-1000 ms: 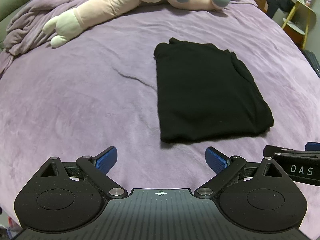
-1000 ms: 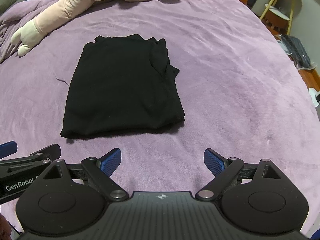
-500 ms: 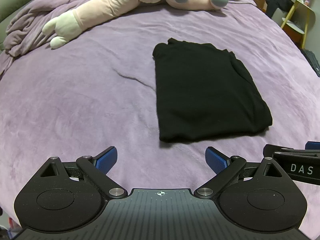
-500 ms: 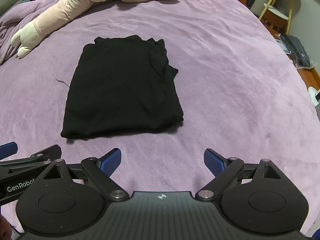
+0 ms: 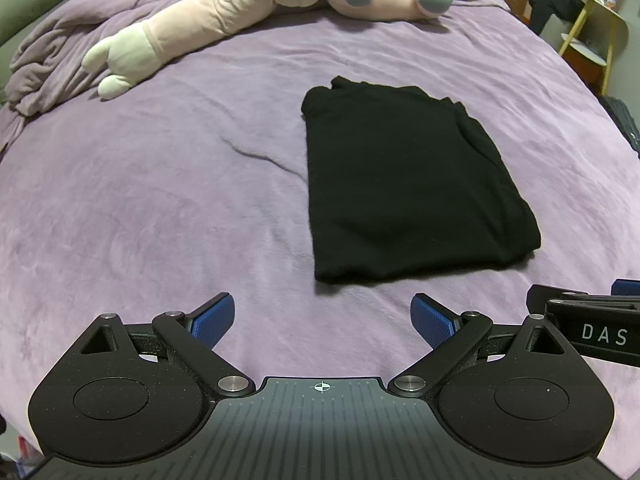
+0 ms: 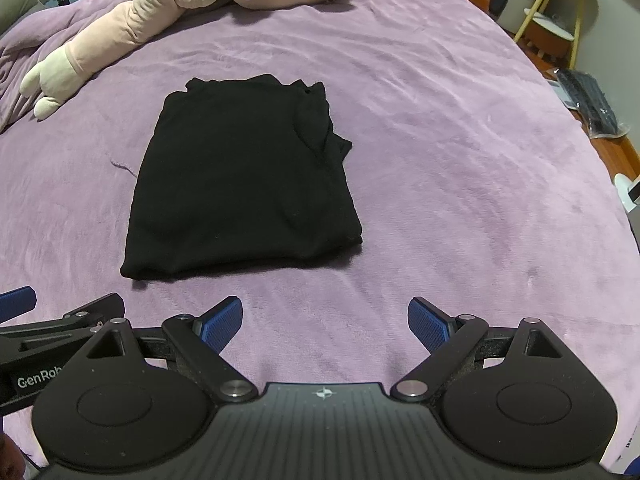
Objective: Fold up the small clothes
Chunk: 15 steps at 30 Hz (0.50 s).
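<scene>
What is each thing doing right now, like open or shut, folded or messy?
Left gripper: open, holds nothing.
Right gripper: open, holds nothing.
Black garment: folded, lying flat on the bed, a bit bunched along its right edge.
Plush toy: lying on its side at the far end.
Bed cover: spread out, lightly wrinkled.

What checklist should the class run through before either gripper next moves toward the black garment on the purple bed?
1. Left gripper open and empty: ok.
2. Right gripper open and empty: ok.
3. Black garment lying flat, folded into a rough rectangle: ok.
4. Garment's right edge tidy: not ok, layers bunch there.
5. Plush toy apart from the garment: ok.
6. Purple blanket smooth around the garment: ok, one small crease on its left.
</scene>
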{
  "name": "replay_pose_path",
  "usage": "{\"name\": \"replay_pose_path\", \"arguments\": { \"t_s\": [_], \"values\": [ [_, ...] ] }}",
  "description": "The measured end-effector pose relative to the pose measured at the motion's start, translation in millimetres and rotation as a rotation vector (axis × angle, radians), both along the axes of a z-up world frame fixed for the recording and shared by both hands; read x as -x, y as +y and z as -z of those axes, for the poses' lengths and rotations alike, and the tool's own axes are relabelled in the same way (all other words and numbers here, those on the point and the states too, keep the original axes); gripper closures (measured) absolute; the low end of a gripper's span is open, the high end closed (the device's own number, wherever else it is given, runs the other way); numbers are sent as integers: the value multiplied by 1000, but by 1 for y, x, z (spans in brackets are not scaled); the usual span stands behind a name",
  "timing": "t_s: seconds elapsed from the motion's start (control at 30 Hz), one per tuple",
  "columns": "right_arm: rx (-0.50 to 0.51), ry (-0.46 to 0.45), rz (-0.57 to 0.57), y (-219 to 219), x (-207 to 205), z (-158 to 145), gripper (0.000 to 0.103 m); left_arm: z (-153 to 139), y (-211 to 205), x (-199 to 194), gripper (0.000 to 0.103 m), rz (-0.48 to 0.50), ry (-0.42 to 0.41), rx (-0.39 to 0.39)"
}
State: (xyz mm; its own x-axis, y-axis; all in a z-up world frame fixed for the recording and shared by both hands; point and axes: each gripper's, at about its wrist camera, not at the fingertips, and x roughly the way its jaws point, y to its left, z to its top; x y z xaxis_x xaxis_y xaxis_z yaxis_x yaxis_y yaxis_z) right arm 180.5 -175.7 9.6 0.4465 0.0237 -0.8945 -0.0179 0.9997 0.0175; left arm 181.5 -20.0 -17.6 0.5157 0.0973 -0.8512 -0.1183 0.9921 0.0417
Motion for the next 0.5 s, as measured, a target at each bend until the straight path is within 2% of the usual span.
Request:
{"name": "replay_pose_path", "arguments": {
  "t_s": [0.5],
  "values": [
    [4, -4, 0, -1, 0, -3, 13, 0, 1, -1, 5, 6, 0, -6]
  ]
}}
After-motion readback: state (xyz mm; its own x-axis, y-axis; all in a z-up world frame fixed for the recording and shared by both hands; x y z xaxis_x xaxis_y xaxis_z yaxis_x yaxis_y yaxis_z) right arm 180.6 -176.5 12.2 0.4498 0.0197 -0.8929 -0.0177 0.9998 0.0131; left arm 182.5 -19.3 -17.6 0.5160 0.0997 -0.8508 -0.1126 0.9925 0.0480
